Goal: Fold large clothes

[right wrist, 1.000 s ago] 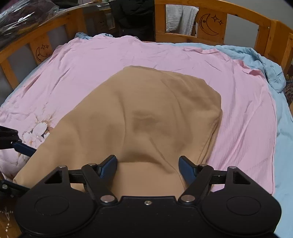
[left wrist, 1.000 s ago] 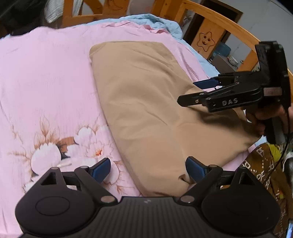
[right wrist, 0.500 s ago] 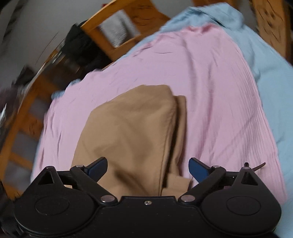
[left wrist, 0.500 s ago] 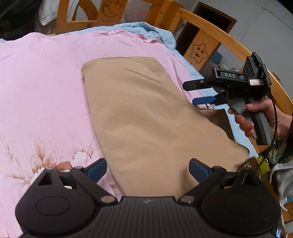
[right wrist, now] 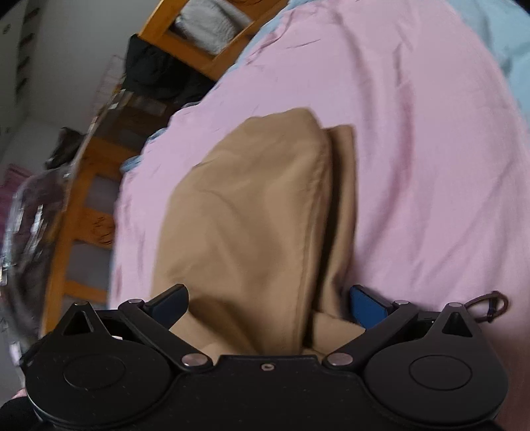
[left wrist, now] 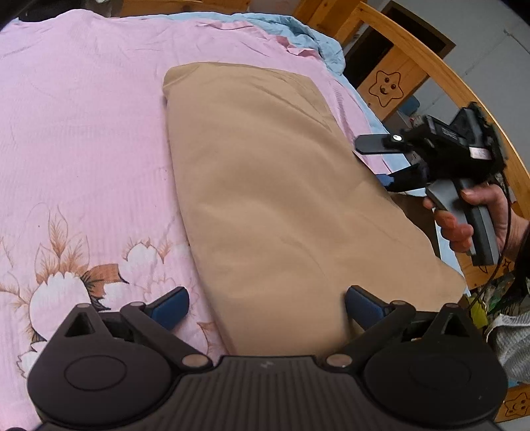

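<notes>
A tan garment (left wrist: 281, 199) lies folded into a long flat strip on the pink floral sheet (left wrist: 82, 132). My left gripper (left wrist: 265, 298) hovers over the strip's near end. Its jaws are opening wide, with cloth under the gap and nothing pinched. In the left wrist view, a hand (left wrist: 463, 218) holds my right gripper (left wrist: 372, 164) rolled sideways at the garment's right edge. Its jaws are opening too. In the right wrist view, that gripper (right wrist: 268, 295) spans the layered edge of the tan garment (right wrist: 251, 215), and its pads do not press the cloth.
A light blue cloth (left wrist: 298, 30) is bunched at the sheet's far edge. A wooden bed rail (left wrist: 430, 63) with star cut-outs curves round the right side. Dark clothes (right wrist: 155, 76) and a grey towel (right wrist: 212, 23) hang on the far rail.
The right gripper let go of the tan cloth, rolled onto its side and shifted to the garment's right edge. The garment now lies flatter. The left gripper's jaws widened slightly.
</notes>
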Demonstrator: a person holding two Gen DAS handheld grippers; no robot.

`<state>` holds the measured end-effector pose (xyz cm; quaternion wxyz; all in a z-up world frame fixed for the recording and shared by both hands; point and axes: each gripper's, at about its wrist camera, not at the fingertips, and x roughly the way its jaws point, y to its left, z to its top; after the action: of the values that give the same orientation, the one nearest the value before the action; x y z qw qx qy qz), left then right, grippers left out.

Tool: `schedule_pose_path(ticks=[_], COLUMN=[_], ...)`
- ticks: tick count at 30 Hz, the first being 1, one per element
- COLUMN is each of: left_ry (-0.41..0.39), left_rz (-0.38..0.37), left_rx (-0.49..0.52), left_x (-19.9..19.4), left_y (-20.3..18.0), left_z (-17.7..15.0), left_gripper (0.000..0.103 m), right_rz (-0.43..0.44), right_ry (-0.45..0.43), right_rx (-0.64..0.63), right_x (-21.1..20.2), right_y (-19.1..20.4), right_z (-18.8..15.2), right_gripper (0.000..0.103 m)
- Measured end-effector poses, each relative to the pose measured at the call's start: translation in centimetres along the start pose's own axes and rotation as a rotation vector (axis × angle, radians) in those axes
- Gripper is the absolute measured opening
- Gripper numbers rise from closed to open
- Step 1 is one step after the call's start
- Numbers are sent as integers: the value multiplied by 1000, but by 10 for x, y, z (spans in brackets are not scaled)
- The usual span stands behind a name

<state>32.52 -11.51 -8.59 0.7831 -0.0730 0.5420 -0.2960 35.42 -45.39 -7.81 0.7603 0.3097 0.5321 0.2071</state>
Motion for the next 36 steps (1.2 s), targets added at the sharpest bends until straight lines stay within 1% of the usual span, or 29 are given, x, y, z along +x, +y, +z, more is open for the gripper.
schedule_pose_path(ticks=[1, 3, 6, 8, 9, 12, 14, 16, 17, 19, 25, 36], left_ry=[0, -5, -5, -7, -7, -10, -11, -14, -13, -8, -3, 7], left_rz=[0, 4, 3, 3, 3, 6, 4, 1, -2, -10, -10, -42], left_rx=[-2, -3, -3, -2, -2, -1, -1, -7, -14, -27, -17, -73], left_x=[1, 2, 4, 5, 5, 5, 5, 5, 6, 7, 8, 19], left_y=[0, 0, -1, -1, -2, -2, -1, 0, 0, 2, -1, 2], left_z=[1, 2, 2, 2, 2, 2, 2, 1, 0, -1, 3, 7], left_gripper=[102, 102, 102, 102, 102, 102, 102, 102, 102, 102, 102, 103], right_rz=[-3, 24, 2, -24, -24, -43, -29, 9, 30, 42, -3, -7], right_ry=[-4, -8, -18, -45, -57, -52, -56, -18, 1, 8, 24, 24], right_rx=[-30, -90, -138, -127, -107, -58, -56, -49, -51, -80, -96, -103], right_x=[-1, -5, -4, -1, 2, 16, 19, 21, 21, 20, 29, 31], right_y=[4, 14, 22, 21, 18, 7, 8, 7, 8, 13, 21, 21], right_z=[0, 1, 4, 5, 7, 12, 12, 11, 9, 4, 3, 3], right_gripper=[103, 103, 102, 102, 102, 103, 102, 102, 102, 102, 103, 102])
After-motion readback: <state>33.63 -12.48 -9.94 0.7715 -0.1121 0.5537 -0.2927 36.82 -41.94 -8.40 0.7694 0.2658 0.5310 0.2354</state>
